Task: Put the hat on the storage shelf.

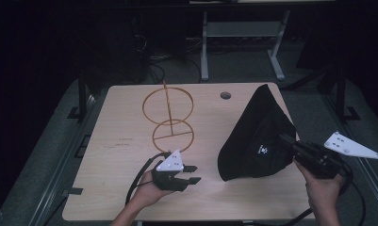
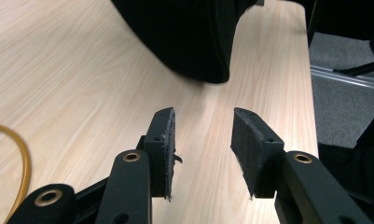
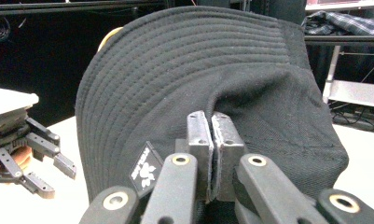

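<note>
A black bucket hat [image 1: 257,136] with a small white logo tag hangs raised at the right side of the table, its lower rim near the tabletop. My right gripper [image 1: 285,139] is shut on a fold of the hat's fabric [image 3: 198,70]; its pads [image 3: 196,135] press together with cloth pinched between them. My left gripper [image 1: 192,173] is low over the table's front, pointing right toward the hat [image 2: 184,32]. It is open, and only bare wood lies between its pads [image 2: 166,140]. The right gripper view catches it at the left [image 3: 54,179].
A gold wire stand [image 1: 168,113] made of two rings and an upright rod stands at the table's middle back; a bit of its wire [image 2: 24,158] curves beside my left gripper. The light wooden table [image 1: 120,141] has a cable hole [image 1: 225,95]. A desk frame [image 1: 243,42] stands behind.
</note>
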A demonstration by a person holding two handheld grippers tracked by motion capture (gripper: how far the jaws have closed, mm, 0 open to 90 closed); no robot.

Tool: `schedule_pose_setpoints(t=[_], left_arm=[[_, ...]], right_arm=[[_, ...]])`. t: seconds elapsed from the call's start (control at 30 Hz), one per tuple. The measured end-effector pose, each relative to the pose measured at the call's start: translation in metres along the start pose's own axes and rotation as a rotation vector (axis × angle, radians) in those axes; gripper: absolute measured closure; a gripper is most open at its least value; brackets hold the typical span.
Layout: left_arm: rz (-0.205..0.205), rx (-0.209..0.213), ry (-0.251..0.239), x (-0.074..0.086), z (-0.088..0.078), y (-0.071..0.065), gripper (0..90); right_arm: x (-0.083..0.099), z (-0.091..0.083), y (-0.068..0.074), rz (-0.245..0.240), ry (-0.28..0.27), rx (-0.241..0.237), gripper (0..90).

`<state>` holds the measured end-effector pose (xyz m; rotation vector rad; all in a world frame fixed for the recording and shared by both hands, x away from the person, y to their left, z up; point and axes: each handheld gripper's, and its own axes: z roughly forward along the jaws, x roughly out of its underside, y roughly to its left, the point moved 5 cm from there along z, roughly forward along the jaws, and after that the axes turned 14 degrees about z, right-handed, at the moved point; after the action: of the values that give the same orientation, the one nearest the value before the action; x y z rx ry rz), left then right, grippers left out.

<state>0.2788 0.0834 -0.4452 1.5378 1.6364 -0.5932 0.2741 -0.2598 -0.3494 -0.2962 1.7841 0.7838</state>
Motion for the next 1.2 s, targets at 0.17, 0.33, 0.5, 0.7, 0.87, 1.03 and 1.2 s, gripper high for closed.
schedule_pose_setpoints(t=[0.17, 0.33, 0.5, 0.7, 0.87, 1.03, 1.2], left_arm=[[-0.027, 0.017, -0.006, 0.008, -0.001, -0.004, 57.1], [-0.022, 0.020, -0.008, 0.012, 0.002, -0.006, 54.3], [-0.017, 0.026, 0.012, 0.014, 0.004, -0.010, 51.1], [-0.015, 0.019, 0.027, 0.018, 0.007, -0.012, 44.8], [-0.019, 0.018, 0.031, 0.020, 0.008, -0.014, 40.5], [-0.027, 0.007, 0.020, 0.019, 0.006, -0.012, 37.9], [-0.032, -0.005, 0.022, 0.021, 0.004, -0.011, 36.1]], right_arm=[[-0.006, 0.001, 0.002, -0.007, 0.000, 0.008, 87.7], [-0.010, 0.005, 0.004, -0.015, 0.011, 0.008, 87.7], [-0.015, 0.009, 0.005, -0.012, 0.018, 0.006, 87.7], [-0.019, 0.013, 0.007, -0.017, 0.019, 0.007, 87.7], [-0.024, 0.015, 0.008, -0.022, 0.020, 0.007, 87.7], [-0.029, 0.018, 0.009, -0.026, 0.018, 0.005, 87.8], [-0.034, 0.022, 0.013, -0.038, 0.026, 0.004, 87.8]])
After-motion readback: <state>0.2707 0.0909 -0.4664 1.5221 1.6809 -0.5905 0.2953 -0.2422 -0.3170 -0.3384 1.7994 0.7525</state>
